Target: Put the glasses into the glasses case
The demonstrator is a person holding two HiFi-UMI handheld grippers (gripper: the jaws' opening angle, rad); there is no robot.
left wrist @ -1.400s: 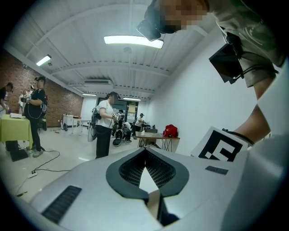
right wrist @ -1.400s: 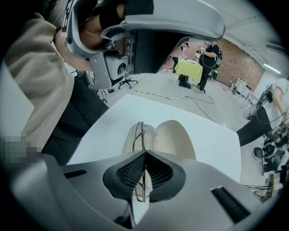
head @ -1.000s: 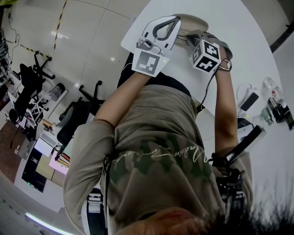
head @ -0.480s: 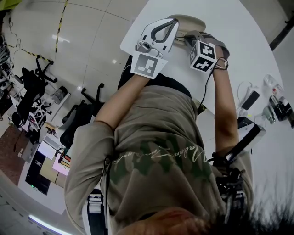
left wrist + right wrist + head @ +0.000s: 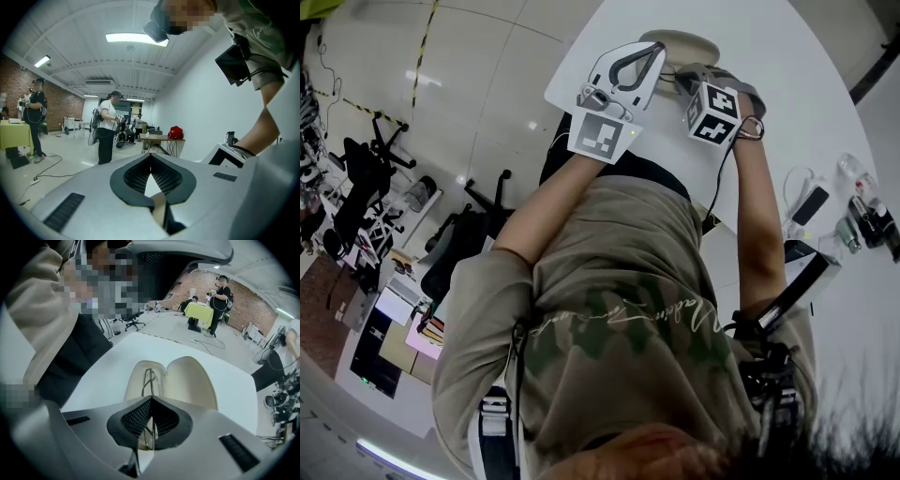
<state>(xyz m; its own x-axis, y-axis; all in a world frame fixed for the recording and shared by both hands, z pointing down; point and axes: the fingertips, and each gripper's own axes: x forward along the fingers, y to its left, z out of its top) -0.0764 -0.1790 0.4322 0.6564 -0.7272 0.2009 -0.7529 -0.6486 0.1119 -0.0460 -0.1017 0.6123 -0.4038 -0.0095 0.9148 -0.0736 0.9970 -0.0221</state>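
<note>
While the left claw (image 5: 151, 157) is closed on nothing, pointing into the room, the right claw (image 5: 151, 399) seemingly pinches the wire-framed glasses (image 5: 149, 377), which sit in the left half of the open cream glasses case (image 5: 190, 376) on the white worktop (image 5: 105, 369).

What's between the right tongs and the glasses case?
The glasses: in the right gripper view their thin frame runs from the shut right tongs into the case's left half; nothing else.

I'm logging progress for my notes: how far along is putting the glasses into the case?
Done: the case lies open on the table. In hand: the right gripper is shut on the glasses, their frame reaching into one half of the case. Left to do: let go so they rest inside. The left gripper is shut, empty.
</note>
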